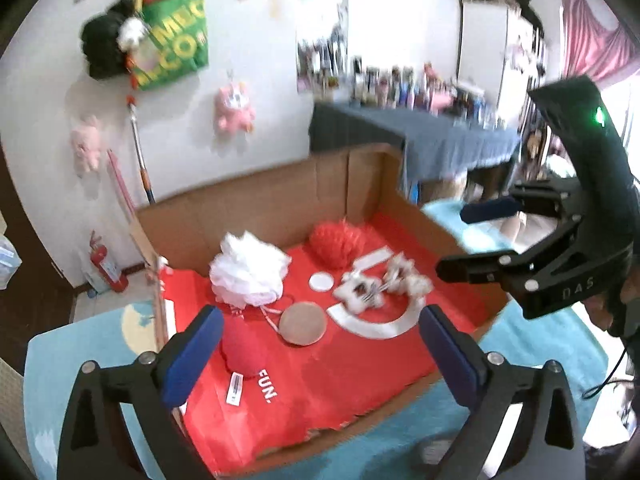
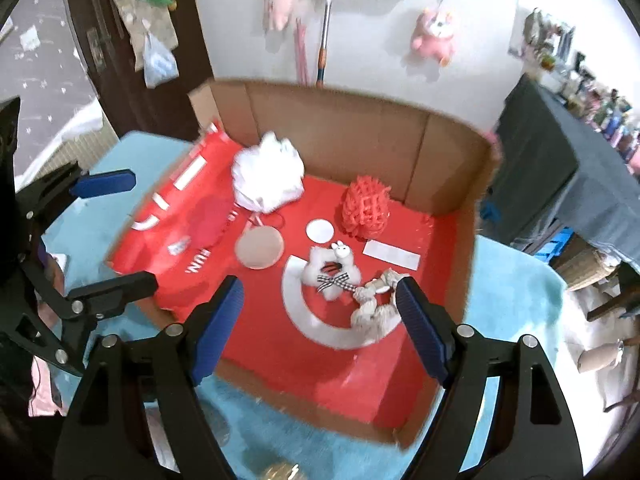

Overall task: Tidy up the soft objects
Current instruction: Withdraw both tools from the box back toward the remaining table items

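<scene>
A cardboard tray [image 2: 448, 160] lined with red paper holds the soft things: a white mesh pouf [image 2: 268, 176] [image 1: 248, 270], a red mesh pouf [image 2: 366, 206] [image 1: 338, 242], a red puff [image 1: 244, 346] [image 2: 208, 218], a round tan sponge [image 2: 259, 247] [image 1: 302, 323], a fluffy white star toy with a checked bow [image 2: 330, 270] [image 1: 360, 288] and a knotted white rope toy [image 2: 374, 300] [image 1: 408, 274]. My left gripper [image 1: 320, 354] is open and empty above the tray's near side. My right gripper [image 2: 320, 328] is open and empty above the tray, its right finger next to the rope toy.
The tray lies on a light blue fluffy mat [image 2: 516, 280]. A table with a dark blue cloth [image 1: 440, 140] and several bottles stands behind. Pink plush toys [image 1: 234, 110] and a green bag [image 1: 172, 48] hang on the white wall. A red fire extinguisher [image 1: 106, 268] stands left.
</scene>
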Demonstrator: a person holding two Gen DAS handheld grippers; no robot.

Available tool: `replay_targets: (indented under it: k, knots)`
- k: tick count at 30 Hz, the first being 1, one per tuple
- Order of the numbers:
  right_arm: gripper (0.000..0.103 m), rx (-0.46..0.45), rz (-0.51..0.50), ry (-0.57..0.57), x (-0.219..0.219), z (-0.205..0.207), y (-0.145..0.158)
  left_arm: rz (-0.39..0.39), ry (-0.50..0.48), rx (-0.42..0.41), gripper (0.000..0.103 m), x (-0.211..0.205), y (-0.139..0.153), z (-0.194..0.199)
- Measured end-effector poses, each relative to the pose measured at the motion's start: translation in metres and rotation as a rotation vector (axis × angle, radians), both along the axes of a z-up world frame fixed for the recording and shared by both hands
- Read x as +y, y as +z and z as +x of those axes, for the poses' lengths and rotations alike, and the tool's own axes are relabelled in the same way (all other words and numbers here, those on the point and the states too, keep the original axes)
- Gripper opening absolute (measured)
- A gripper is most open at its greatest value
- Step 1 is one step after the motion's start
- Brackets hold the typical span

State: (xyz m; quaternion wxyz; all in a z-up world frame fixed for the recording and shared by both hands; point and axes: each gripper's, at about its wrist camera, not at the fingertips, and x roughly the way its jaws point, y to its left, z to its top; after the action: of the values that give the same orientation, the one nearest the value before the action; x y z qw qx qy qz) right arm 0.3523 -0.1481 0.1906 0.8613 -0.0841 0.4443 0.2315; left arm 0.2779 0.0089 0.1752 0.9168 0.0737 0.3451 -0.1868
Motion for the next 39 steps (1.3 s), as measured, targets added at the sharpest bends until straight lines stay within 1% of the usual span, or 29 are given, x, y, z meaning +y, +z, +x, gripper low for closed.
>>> replay_targets:
  k: [2, 3, 4, 6, 9, 13, 16, 19, 21, 23, 26, 30, 34, 37, 39]
  knots:
    - [0.087, -0.054, 0.016, -0.01, -0.004, -0.021, 0.017, -0.036, 0.004, -0.046, 0.103, 0.001, 0.015, -0.022]
    - [0.087, -0.083, 0.023, -0.015, -0.006, -0.034, 0.025, -0.055, 0.009, -0.078, 0.103, 0.003, 0.023, -0.037]
    - [0.088, -0.11, 0.033, -0.019, -0.007, -0.046, 0.033, -0.06, 0.017, -0.095, 0.103, 0.001, 0.024, -0.043]
    - [0.088, -0.16, 0.049, -0.03, -0.01, -0.069, 0.046, -0.079, 0.031, -0.147, 0.103, 0.003, 0.033, -0.068]
    - [0.092, -0.231, 0.077, -0.051, -0.017, -0.109, 0.06, -0.093, 0.041, -0.187, 0.103, 0.006, 0.04, -0.094]
    - [0.093, -0.319, 0.11, -0.092, -0.028, -0.156, 0.065, -0.124, 0.043, -0.228, 0.103, 0.007, 0.039, -0.132]
    - [0.093, -0.376, 0.132, -0.113, -0.032, -0.19, 0.061, -0.113, 0.083, -0.303, 0.103, 0.004, 0.033, -0.164]
    - [0.096, -0.402, 0.173, -0.136, -0.039, -0.221, 0.051, -0.141, 0.089, -0.324, 0.103, 0.003, 0.026, -0.188]
    - [0.096, -0.421, 0.181, -0.16, -0.042, -0.237, 0.045, -0.142, 0.113, -0.349, 0.103, 0.002, 0.021, -0.202]
    - [0.096, -0.441, 0.18, -0.181, -0.044, -0.253, 0.036, -0.138, 0.144, -0.384, 0.103, 0.002, 0.015, -0.217]
    - [0.096, -0.485, 0.156, -0.206, -0.043, -0.276, 0.021, -0.156, 0.173, -0.399, 0.103, 0.003, 0.004, -0.232]
    - [0.096, -0.502, 0.153, -0.24, -0.043, -0.299, -0.005, -0.202, 0.226, -0.392, 0.103, 0.009, -0.019, -0.25]
    - [0.096, -0.544, 0.112, -0.294, -0.043, -0.314, -0.036, -0.186, 0.251, -0.379, 0.103, 0.009, -0.042, -0.259]
    - [0.097, -0.531, 0.099, -0.32, -0.045, -0.315, -0.056, -0.188, 0.271, -0.328, 0.103, 0.01, -0.061, -0.258]
    - [0.097, -0.501, 0.096, -0.332, -0.046, -0.313, -0.07, -0.188, 0.28, -0.3, 0.103, 0.011, -0.071, -0.257]
